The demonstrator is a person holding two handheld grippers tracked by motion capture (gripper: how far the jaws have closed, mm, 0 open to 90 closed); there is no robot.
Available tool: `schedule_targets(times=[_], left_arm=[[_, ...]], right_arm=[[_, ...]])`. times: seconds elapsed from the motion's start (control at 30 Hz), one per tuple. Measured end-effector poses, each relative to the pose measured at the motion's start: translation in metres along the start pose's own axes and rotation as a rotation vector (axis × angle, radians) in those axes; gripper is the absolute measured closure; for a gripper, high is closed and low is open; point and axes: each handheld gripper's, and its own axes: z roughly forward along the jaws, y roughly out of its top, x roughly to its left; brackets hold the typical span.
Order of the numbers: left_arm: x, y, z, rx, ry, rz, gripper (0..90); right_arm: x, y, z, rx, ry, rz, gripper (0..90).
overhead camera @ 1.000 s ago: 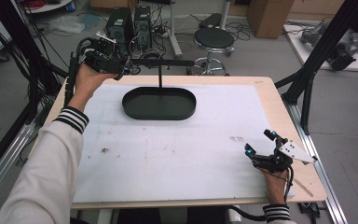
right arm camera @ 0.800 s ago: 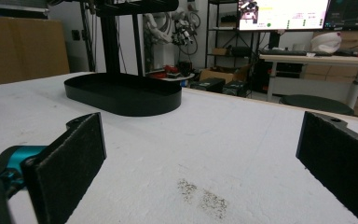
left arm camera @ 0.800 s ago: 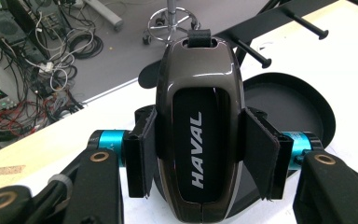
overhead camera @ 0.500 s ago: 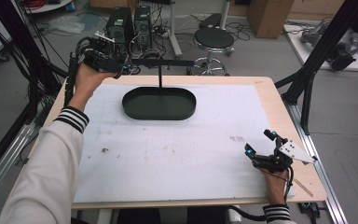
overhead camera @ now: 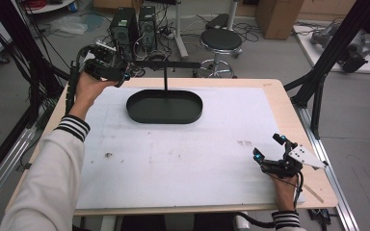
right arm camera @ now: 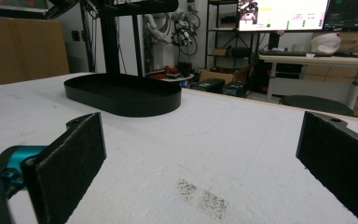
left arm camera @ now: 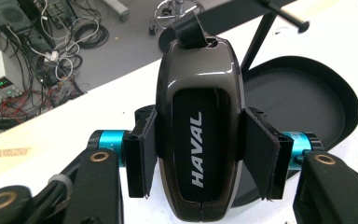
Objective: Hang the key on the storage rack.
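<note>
The table is looked down on from above the person's side in the high view, with the black oval tray seen at the far middle and the floor beyond it. From just left of that tray, very close and angled downward, the left gripper view is taken, a key fob being held right before the lens. The same tray is seen from farther off and low over the white table surface in the right gripper view, which is faced toward it; the tray and its upright post are shared by all three views.
</note>
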Motion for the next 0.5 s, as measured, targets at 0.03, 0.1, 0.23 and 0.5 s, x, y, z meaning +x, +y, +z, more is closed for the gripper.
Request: schedule_targets(times=[0.03,0.1,0.23,0.5], left_arm=[[0.001,-0.002,0.000,0.001,-0.001,-0.004,48.5],[0.003,-0.007,0.001,0.007,0.000,-0.006,48.6],[0.005,-0.015,0.005,0.014,-0.006,-0.010,48.5],[0.005,-0.027,0.017,0.035,-0.005,-0.015,48.5]], right_arm=[[0.000,0.000,0.000,-0.002,-0.002,-0.004,0.3],[0.000,0.000,0.000,0.001,-0.001,0.000,0.3],[0.000,0.000,0.000,0.001,-0.002,-0.002,0.3],[0.000,0.000,0.000,0.001,-0.002,-0.001,0.3]])
